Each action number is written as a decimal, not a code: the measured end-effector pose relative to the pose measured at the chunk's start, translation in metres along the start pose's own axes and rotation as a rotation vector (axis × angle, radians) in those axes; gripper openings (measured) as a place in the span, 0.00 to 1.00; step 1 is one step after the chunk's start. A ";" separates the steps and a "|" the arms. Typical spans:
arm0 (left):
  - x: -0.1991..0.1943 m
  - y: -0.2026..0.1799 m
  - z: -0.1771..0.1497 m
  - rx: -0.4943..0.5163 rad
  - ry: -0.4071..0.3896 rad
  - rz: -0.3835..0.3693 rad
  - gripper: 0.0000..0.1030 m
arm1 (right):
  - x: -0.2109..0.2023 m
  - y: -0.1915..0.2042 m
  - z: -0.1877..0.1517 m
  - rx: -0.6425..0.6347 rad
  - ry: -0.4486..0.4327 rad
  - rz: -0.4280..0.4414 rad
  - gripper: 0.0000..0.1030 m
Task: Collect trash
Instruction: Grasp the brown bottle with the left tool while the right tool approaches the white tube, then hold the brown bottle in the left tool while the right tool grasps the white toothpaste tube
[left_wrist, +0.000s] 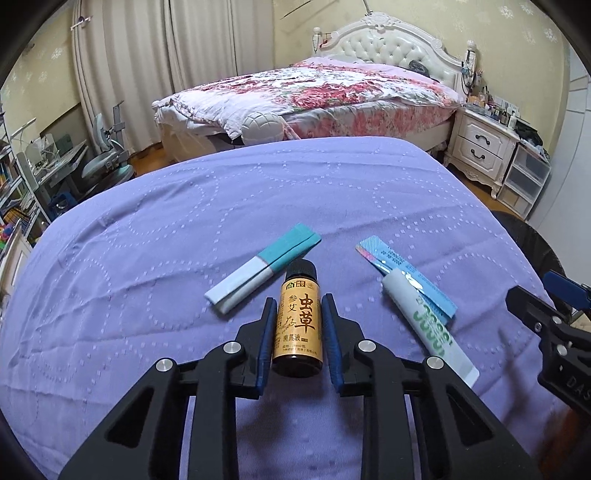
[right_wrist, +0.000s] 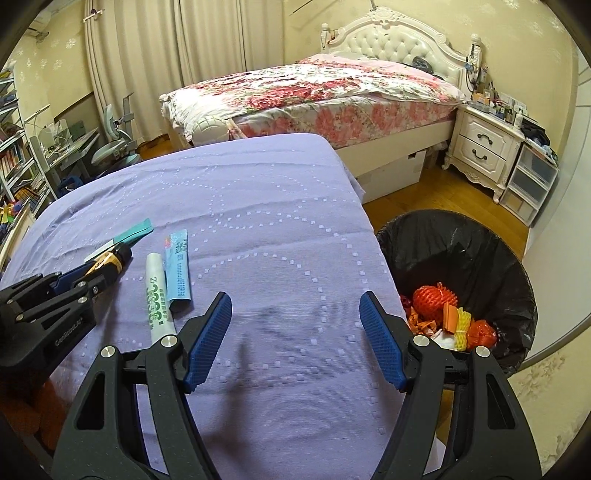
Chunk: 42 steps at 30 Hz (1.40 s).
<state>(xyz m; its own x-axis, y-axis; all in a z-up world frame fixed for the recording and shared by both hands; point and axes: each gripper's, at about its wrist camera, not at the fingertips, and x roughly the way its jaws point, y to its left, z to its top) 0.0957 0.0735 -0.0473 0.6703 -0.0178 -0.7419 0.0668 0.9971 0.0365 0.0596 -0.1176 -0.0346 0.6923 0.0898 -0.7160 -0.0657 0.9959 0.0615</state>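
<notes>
A small amber bottle (left_wrist: 297, 321) with a black cap and gold label lies on the purple cloth between the fingers of my left gripper (left_wrist: 298, 306); the blue pads sit close on both sides with thin gaps showing. The bottle also shows in the right wrist view (right_wrist: 109, 263). A teal-and-white folded packet (left_wrist: 262, 267) lies just beyond it. A white tube (left_wrist: 428, 325) and a light blue sachet (left_wrist: 406, 273) lie to the right. My right gripper (right_wrist: 295, 325) is open and empty over the cloth, near the black-lined trash bin (right_wrist: 461, 258).
The purple-covered table (right_wrist: 258, 221) ends at the right beside the bin, which holds orange and yellow trash (right_wrist: 450, 317). A floral bed (right_wrist: 314, 96), white nightstand (right_wrist: 484, 151) and plastic drawers (right_wrist: 528, 181) stand behind. A desk and chair (right_wrist: 110, 147) stand at left.
</notes>
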 end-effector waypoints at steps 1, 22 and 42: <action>-0.001 0.002 -0.001 -0.004 0.000 -0.001 0.25 | -0.001 0.002 0.000 -0.005 -0.001 0.003 0.68; -0.028 0.075 -0.039 -0.142 0.011 0.086 0.25 | -0.002 0.062 -0.007 -0.118 0.038 0.103 0.53; -0.025 0.101 -0.043 -0.198 0.016 0.066 0.25 | 0.013 0.100 -0.012 -0.176 0.101 0.167 0.41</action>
<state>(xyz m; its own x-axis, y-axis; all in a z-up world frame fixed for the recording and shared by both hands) 0.0539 0.1776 -0.0533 0.6568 0.0473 -0.7526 -0.1241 0.9912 -0.0460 0.0532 -0.0174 -0.0458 0.5868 0.2437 -0.7722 -0.3031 0.9504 0.0697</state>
